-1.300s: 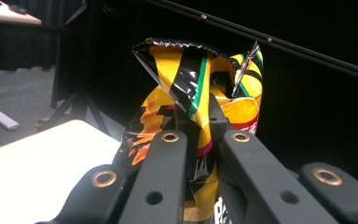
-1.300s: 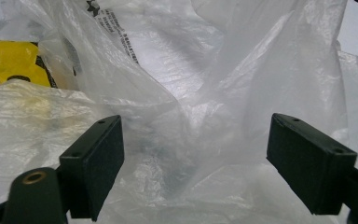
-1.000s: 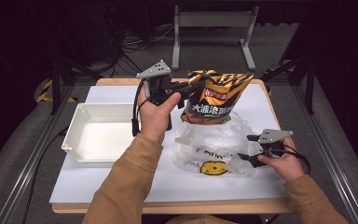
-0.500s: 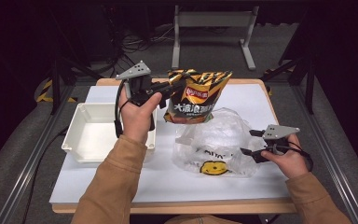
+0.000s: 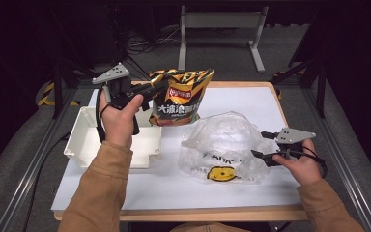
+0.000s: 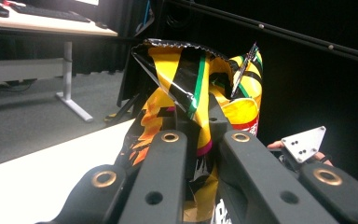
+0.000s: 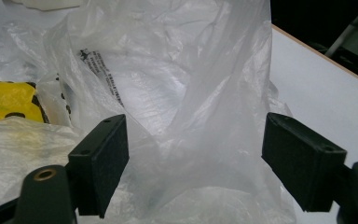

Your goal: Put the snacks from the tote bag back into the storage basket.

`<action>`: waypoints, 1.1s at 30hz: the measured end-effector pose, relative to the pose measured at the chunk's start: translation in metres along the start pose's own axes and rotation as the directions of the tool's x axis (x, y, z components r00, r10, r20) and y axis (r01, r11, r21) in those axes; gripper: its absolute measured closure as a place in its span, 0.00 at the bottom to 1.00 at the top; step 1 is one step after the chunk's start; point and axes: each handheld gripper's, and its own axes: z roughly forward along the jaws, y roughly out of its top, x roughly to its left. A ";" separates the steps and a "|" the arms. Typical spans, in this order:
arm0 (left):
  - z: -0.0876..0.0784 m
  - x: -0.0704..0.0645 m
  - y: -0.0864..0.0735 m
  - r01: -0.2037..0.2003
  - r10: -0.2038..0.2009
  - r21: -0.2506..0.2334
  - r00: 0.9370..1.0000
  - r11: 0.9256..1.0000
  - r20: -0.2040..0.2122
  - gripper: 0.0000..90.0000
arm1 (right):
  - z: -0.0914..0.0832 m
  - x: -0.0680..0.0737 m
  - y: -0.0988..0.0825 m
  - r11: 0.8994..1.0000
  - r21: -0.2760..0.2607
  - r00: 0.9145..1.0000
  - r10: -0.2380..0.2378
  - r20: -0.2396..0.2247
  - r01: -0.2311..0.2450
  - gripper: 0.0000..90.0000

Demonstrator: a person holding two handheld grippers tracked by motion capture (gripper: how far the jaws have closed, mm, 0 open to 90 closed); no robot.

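A yellow, orange and black chip bag (image 5: pixel 181 96) hangs in the air above the table's back left part, beside the white tray (image 5: pixel 84 140). My left gripper (image 5: pixel 152 89) is shut on the bag's upper left edge; the crumpled bag top (image 6: pixel 191 93) rises between its jaws in the left gripper view. A clear plastic bag (image 5: pixel 222 145) with a yellow smiley print lies crumpled at the centre right. At its right edge is my right gripper (image 5: pixel 260 144), open, its jaws having just closed a little. A fold of the plastic bag (image 7: pixel 182 84) stands loose between the pads.
The white table top (image 5: pixel 251 101) has bare room at the back right and along the front edge. The tray sits at the left edge. Metal rails run along both sides, and a desk frame (image 5: pixel 222 19) stands on the floor behind.
My left gripper has carried the chip bag leftward, from above the plastic bag to beside the tray. The right hand has stayed at the plastic bag's right edge.
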 end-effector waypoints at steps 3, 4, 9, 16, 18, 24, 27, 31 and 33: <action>-0.008 0.005 0.001 0.005 -0.005 -0.008 1.000 1.000 -0.013 0.99 | -0.001 0.000 0.001 1.000 -0.008 1.000 0.001 0.002 -0.001 0.26; -0.010 0.006 0.001 0.003 -0.003 -0.008 1.000 1.000 -0.015 0.99 | -0.002 -0.001 0.001 1.000 -0.015 1.000 0.001 0.004 -0.001 0.26; -0.024 0.014 0.002 0.007 -0.008 -0.016 0.999 1.000 -0.041 0.99 | -0.005 -0.002 0.001 1.000 -0.029 1.000 -0.001 0.014 0.001 0.27; -0.047 0.028 -0.002 0.018 -0.020 -0.022 0.996 1.000 -0.088 0.99 | -0.010 -0.002 0.003 0.998 -0.045 0.997 -0.043 0.067 0.046 0.37; -0.054 0.033 -0.004 0.020 -0.023 -0.025 0.994 0.999 -0.103 0.99 | -0.012 -0.001 0.003 0.998 -0.057 0.997 -0.034 0.073 0.038 0.37; -0.069 0.045 -0.010 0.032 -0.036 -0.032 0.990 0.999 -0.135 0.99 | -0.019 0.001 0.004 0.996 -0.064 0.995 -0.054 0.090 0.060 0.41; -0.075 0.053 -0.014 0.034 -0.038 -0.033 0.989 0.999 -0.144 0.99 | -0.022 0.003 0.004 0.996 -0.075 0.995 -0.048 0.089 0.055 0.41; -0.079 0.061 -0.016 0.037 -0.042 -0.033 0.987 0.999 -0.154 0.99 | -0.025 0.006 0.003 0.996 -0.073 0.994 -0.048 0.094 0.055 0.41; -0.082 0.066 -0.017 0.040 -0.045 -0.035 0.986 0.999 -0.162 0.99 | -0.029 0.008 0.002 0.995 -0.075 0.994 -0.052 0.101 0.059 0.42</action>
